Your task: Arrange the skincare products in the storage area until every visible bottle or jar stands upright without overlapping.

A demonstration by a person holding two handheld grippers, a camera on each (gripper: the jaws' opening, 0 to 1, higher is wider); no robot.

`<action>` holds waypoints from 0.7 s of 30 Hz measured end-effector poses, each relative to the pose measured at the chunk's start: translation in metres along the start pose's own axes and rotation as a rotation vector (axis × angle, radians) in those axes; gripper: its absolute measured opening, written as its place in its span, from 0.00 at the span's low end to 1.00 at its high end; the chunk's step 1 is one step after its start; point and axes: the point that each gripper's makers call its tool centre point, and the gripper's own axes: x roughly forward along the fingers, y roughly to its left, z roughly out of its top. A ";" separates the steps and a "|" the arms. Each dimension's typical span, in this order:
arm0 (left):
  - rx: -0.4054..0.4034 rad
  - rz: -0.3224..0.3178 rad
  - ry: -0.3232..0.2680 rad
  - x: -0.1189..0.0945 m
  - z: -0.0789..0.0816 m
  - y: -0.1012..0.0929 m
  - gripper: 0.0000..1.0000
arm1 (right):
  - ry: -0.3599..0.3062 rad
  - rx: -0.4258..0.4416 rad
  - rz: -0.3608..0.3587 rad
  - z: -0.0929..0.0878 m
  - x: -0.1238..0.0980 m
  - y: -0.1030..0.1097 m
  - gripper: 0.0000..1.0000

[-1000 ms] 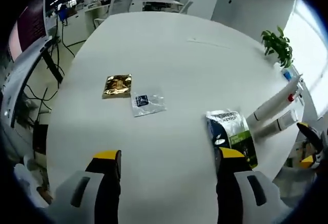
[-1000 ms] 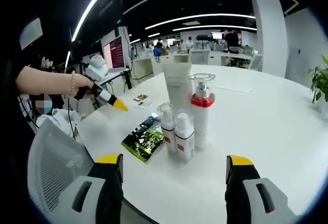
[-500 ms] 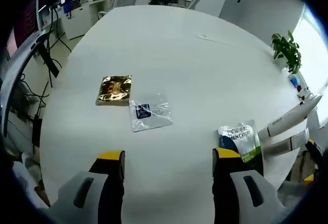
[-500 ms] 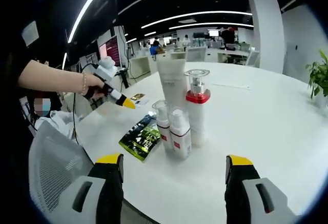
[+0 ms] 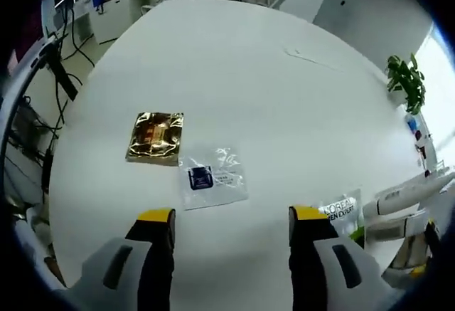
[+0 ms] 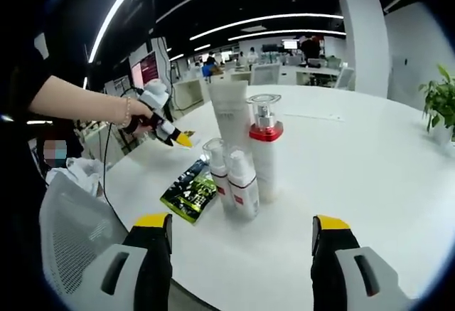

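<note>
Over the last second the left gripper [image 5: 224, 225] has advanced over the white table [image 5: 270, 90] toward the clear sachet [image 5: 211, 177] and gold sachet [image 5: 156, 136] — jaws wide apart, holding nothing. The green pouch [image 5: 340, 211] now lies beside its right jaw. The right gripper [image 6: 240, 234] hovers with jaws equally spread and empty, facing the upright cluster: tall tube [image 6: 229, 117], red-collared pump bottle [image 6: 265, 156], two small bottles [image 6: 233, 180]. The bottles already stand — probably the flat sachets remain to be gathered.
</note>
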 end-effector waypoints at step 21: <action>0.045 0.082 -0.018 0.016 0.017 0.012 0.38 | 0.006 0.028 -0.019 -0.004 0.002 -0.008 0.84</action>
